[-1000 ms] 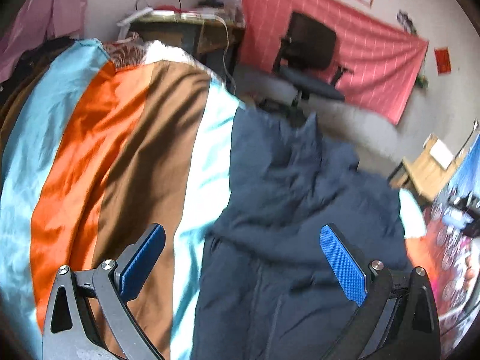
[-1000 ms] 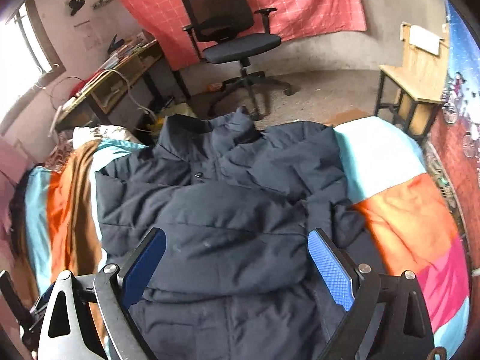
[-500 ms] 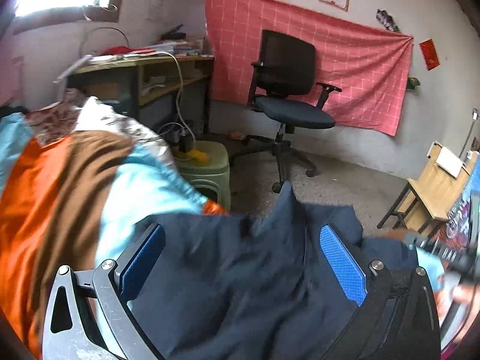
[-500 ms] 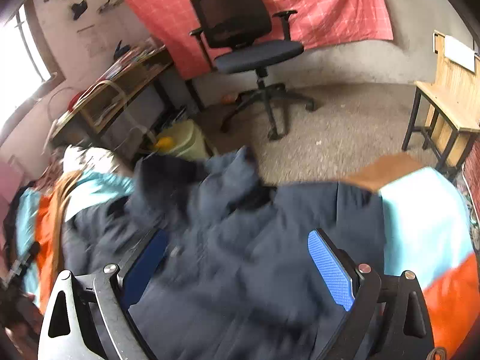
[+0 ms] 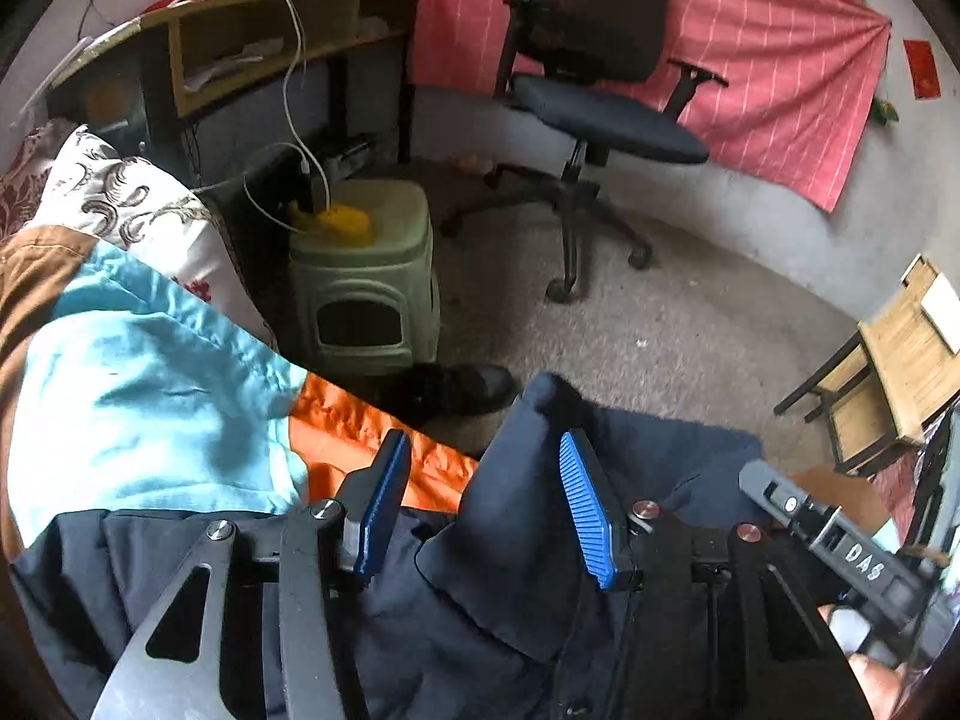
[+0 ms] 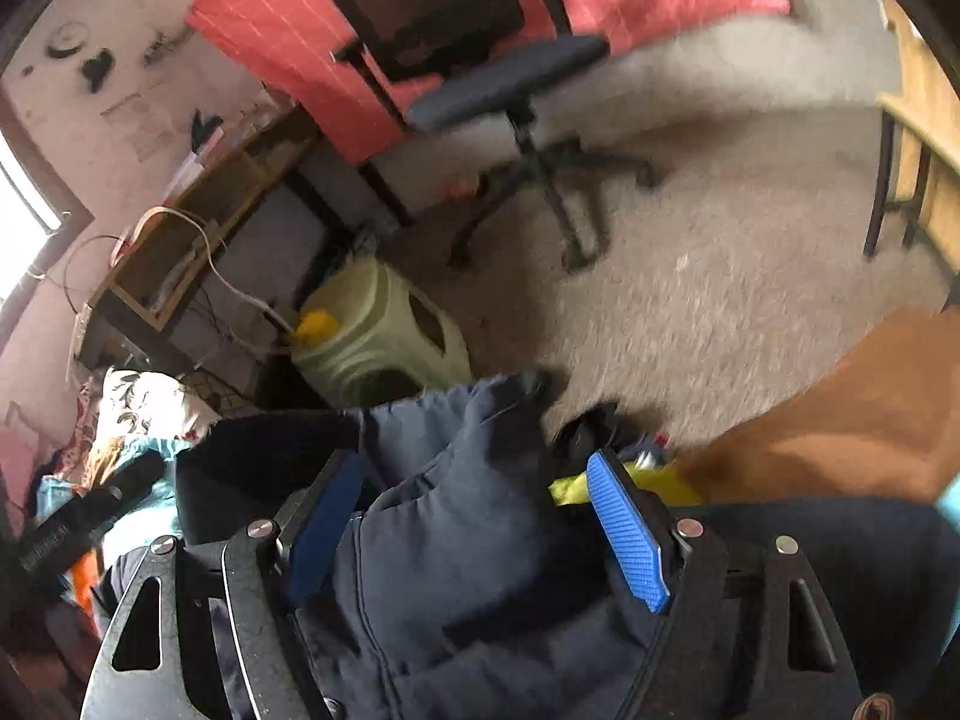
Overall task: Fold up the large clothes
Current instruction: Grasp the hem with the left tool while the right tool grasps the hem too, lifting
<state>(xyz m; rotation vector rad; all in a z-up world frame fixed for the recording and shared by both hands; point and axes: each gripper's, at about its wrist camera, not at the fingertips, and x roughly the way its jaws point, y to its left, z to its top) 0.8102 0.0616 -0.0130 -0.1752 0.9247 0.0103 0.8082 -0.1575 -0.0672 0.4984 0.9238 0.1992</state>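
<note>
A dark navy padded jacket (image 5: 528,546) lies on a striped bedspread (image 5: 150,396), its collar end at the bed's edge. My left gripper (image 5: 483,468) hangs over that collar with its jaws closing. The collar flap lies between the blue pads, and the left pad stands clear of it over the orange stripe. My right gripper (image 6: 474,468) straddles a puffy fold of the jacket (image 6: 468,516) near the collar, its jaws closing too, with a gap at the right pad. In the left wrist view the right gripper's body (image 5: 840,546) shows at the lower right.
Beyond the bed's edge is grey floor with a pale green plastic stool (image 5: 366,288), a yellow item on top and a white cable leading to it. An office chair (image 5: 594,90), a desk (image 5: 252,54) and a wooden chair (image 5: 888,372) stand further off. A patterned pillow (image 5: 132,210) lies on the left.
Both grippers moved forward over the jacket to its collar end at the bed's edge and sank closer to it. Both pairs of jaws narrowed, the left one more.
</note>
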